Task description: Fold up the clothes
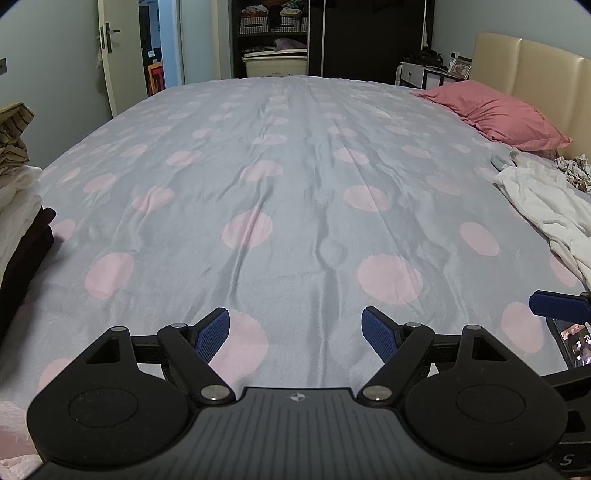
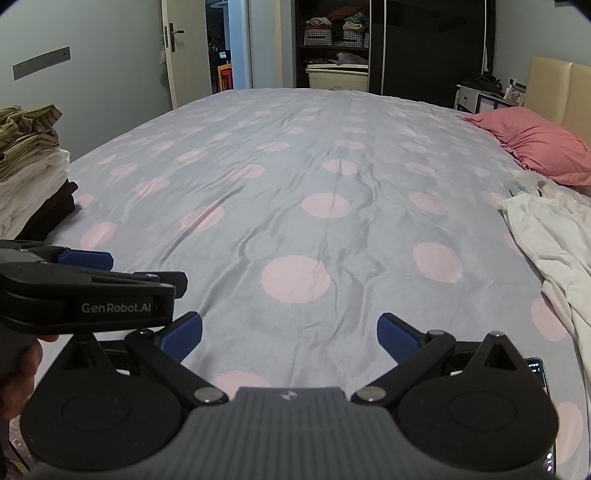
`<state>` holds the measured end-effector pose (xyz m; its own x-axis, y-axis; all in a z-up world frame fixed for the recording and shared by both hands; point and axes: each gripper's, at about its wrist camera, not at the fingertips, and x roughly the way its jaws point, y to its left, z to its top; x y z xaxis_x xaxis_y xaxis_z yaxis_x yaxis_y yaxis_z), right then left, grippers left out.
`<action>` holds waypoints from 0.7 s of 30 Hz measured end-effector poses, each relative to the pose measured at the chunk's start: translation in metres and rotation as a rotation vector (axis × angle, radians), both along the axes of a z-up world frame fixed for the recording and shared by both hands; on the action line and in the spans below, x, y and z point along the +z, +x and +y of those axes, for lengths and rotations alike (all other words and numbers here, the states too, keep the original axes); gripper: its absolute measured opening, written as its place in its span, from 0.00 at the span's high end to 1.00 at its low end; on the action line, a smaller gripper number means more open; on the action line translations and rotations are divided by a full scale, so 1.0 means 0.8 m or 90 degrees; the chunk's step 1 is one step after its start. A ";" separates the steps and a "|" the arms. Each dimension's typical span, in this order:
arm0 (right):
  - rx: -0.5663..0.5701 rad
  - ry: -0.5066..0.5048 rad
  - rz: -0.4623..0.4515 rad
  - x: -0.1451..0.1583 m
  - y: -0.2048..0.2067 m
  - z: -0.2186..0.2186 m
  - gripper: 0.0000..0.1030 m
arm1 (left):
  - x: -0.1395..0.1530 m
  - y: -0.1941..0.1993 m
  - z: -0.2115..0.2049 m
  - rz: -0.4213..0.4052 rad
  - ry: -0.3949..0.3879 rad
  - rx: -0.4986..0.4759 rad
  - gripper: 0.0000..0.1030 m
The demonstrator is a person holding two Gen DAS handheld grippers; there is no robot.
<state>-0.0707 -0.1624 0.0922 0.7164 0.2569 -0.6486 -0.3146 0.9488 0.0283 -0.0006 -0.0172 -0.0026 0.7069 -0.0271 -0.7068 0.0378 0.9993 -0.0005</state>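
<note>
No garment is held: the left gripper and the right gripper are both seen spread wide and empty above the grey bedspread with pink dots. The step in hand is judged to be fetching the next piece. The crumpled white garment, at three o'clock near the pink pillow, would need to be reached and pinched. A stack of folded clothes is seen at nine o'clock. Checked storage baskets on the far shelf are topped with clothes.

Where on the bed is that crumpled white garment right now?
The white garment lies unfolded at the right edge of the bed in both views, just in front of the pink pillow and well across from the folded stack on the left.
</note>
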 end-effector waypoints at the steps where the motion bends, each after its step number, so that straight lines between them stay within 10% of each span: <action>1: 0.001 0.001 0.000 0.000 0.000 0.000 0.01 | 0.000 0.000 0.000 0.001 0.000 0.000 0.24; 12: 0.002 0.009 0.023 0.002 0.011 -0.012 0.02 | -0.001 0.007 0.004 0.015 -0.002 0.002 0.24; 21: -0.036 -0.001 0.063 0.013 0.051 -0.070 0.22 | 0.002 0.024 0.004 0.031 0.006 0.001 0.24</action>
